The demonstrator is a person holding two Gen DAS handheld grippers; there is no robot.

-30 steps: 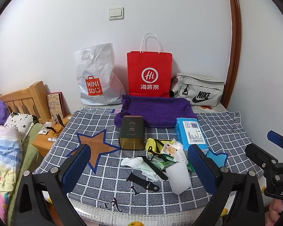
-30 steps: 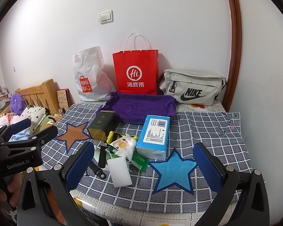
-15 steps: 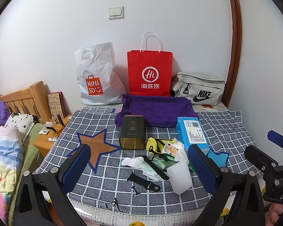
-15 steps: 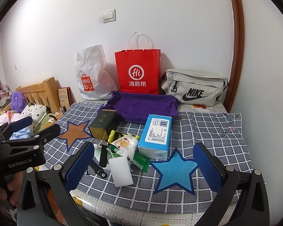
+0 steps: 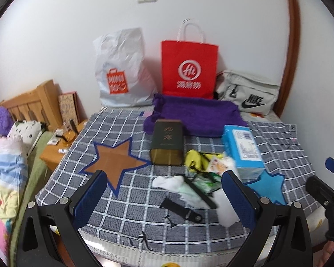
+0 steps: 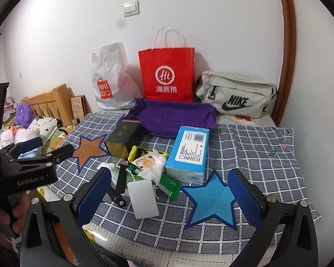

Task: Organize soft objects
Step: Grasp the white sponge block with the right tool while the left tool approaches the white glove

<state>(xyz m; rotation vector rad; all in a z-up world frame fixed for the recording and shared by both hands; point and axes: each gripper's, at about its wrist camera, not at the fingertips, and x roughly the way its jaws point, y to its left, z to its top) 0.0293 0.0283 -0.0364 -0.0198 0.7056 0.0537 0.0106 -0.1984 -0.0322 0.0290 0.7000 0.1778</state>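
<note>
Right wrist view: folded purple knitted cloth [image 6: 173, 116] lies long-axis crosswise against the red paper bag [image 6: 167, 75]; both grippers' fingers [image 6: 94, 194] spread apart, empty.

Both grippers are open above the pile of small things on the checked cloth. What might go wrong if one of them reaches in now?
1. The soft white cloth lies partly under a flat black strap, so pulling it may drag the strap along.
2. The white rectangular sponge block sits near the front edge of the grey checked cloth; a nudge could push it off.
3. The left gripper and right gripper are close together, so they may collide.
</note>
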